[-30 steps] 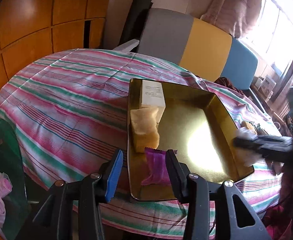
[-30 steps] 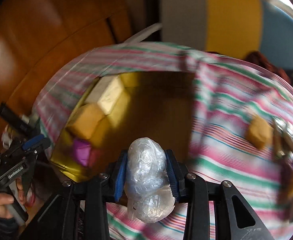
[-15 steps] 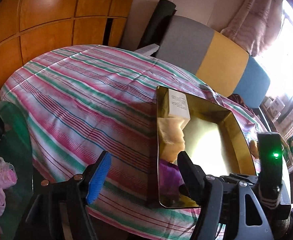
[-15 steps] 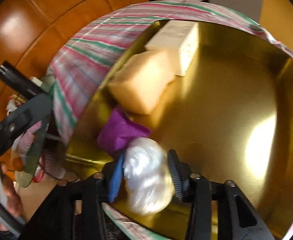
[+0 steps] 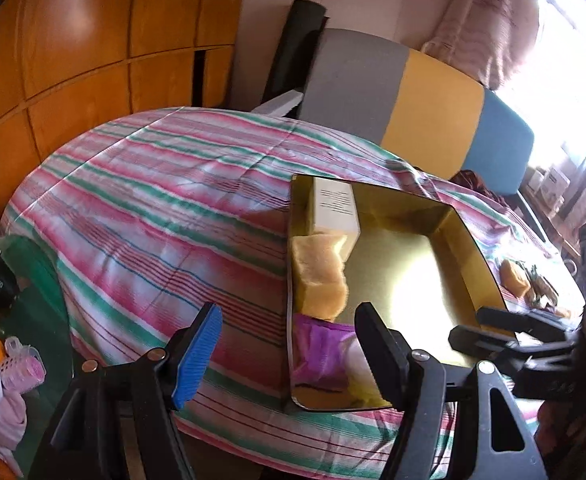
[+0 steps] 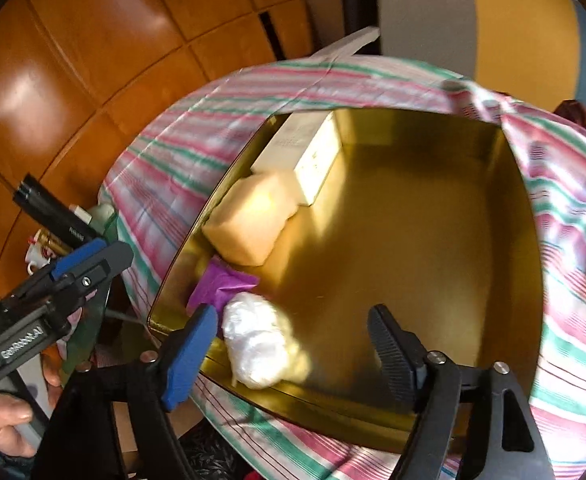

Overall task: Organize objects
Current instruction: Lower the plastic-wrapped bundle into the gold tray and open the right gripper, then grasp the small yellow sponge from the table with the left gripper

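Both grippers stand open: the right gripper (image 6: 293, 344), its jaws just widened, hangs over the gold tray (image 6: 433, 240) with the clear plastic bundle (image 6: 257, 344) lying free between its fingers, by the tray's near-left corner. Left gripper (image 5: 289, 344) hovers empty at the tray's near edge. Purple packet (image 6: 221, 284), yellow sponge (image 6: 253, 220) and white box (image 6: 305, 156) line the tray's left wall on the striped cloth (image 5: 153, 208).

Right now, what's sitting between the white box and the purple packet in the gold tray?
The yellow sponge lies between the white box and the purple packet, along one wall of the gold tray. The right wrist view shows it best.
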`<state>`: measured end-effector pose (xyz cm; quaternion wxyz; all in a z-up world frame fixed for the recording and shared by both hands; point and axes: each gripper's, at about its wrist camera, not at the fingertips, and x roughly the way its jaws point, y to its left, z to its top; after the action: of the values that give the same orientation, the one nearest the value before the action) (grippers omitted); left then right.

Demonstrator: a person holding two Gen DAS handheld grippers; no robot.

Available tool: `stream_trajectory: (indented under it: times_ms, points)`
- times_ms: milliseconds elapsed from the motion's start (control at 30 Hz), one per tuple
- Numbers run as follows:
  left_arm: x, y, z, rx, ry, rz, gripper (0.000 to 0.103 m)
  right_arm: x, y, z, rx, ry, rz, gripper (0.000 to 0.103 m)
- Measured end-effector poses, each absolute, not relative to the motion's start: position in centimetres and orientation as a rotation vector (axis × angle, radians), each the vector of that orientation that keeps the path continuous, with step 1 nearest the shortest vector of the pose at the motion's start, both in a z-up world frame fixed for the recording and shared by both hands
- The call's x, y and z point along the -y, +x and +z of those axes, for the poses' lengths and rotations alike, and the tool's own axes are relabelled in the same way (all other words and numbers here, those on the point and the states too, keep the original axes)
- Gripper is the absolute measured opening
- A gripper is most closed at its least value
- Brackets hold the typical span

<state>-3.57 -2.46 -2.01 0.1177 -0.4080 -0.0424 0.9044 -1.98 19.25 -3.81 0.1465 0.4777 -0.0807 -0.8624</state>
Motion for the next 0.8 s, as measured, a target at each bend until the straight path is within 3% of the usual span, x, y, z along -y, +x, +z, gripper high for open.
stream_trajectory:
  times_ms: [533, 633, 700, 800]
  points:
    - [-5.0, -2.7, -1.0, -0.046, -1.167, 2.482, 0.07, -36.7, 3.7, -0.2, 0.329, 1.345, -2.862, 0.085]
    - [-5.8, -2.9, -0.7, -0.028, -1.169, 2.469, 0.07, -42.3, 5.3, 0.4, 0.406, 1.355, -3.005, 0.087]
    - [-6.6, -3.1, -0.6, -0.017, -1.18, 2.446, 0.07, -45.6, 6.5, 0.5, 0.457, 1.358, -3.108, 0.095]
    - [-8.4, -3.1, -0.4, -0.036, -1.179, 2.409, 0.07, -51.2, 8.7, 0.1, 0.622, 1.36, -3.249, 0.096]
